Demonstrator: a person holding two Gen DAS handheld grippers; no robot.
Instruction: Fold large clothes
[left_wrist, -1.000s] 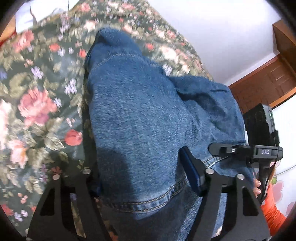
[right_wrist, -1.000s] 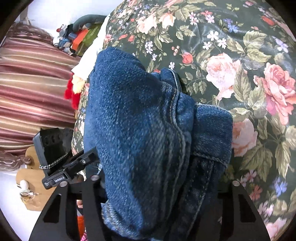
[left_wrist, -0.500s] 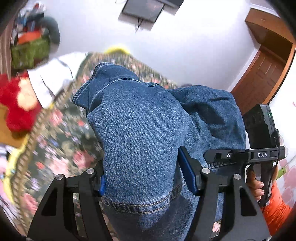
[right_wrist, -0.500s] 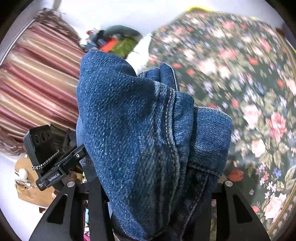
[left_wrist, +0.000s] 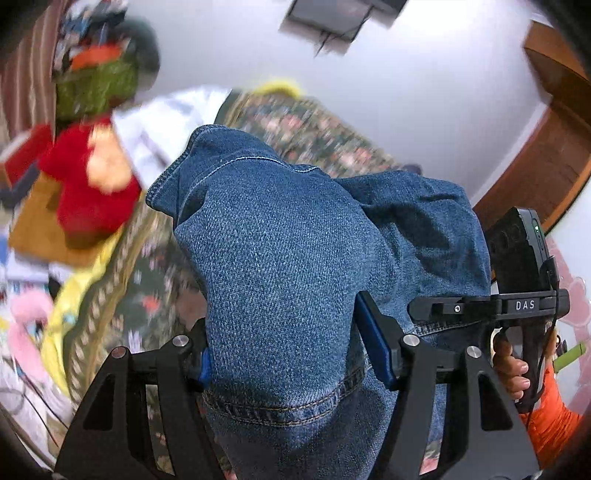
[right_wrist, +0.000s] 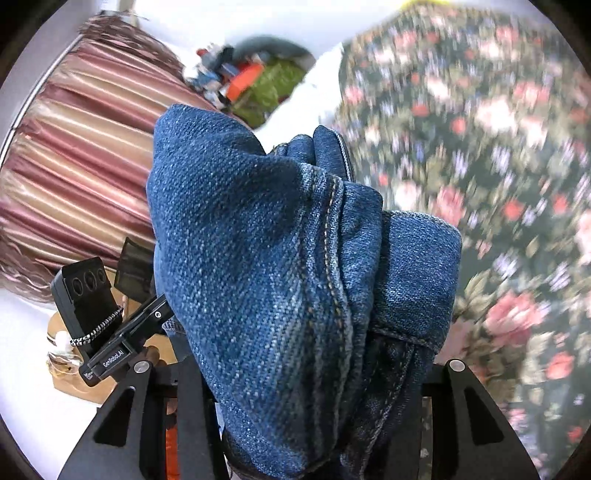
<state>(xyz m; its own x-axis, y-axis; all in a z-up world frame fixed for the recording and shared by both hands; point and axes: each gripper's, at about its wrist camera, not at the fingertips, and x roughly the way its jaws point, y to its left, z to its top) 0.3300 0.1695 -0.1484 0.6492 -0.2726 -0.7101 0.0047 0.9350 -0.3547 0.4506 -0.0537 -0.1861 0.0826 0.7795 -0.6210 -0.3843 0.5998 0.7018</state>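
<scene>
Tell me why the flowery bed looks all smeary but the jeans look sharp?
Left wrist view: the jeans clamped in the left gripper are crisp, while the floral bedspread and red plush toy smear. Right wrist view: same, sharp denim, blurred flowers and striped curtain, likely camera motion.

A second ago we held the bunched blue denim jeans (left_wrist: 280, 258) low over the dark floral bedspread (right_wrist: 498, 177), which filled both views. Now we have lifted them: in the left view the white wall (left_wrist: 406, 92) and a red plush toy (left_wrist: 88, 184) have come in, and in the right view the striped pink curtain (right_wrist: 85, 155) has spread wider, all blurred by motion.
</scene>
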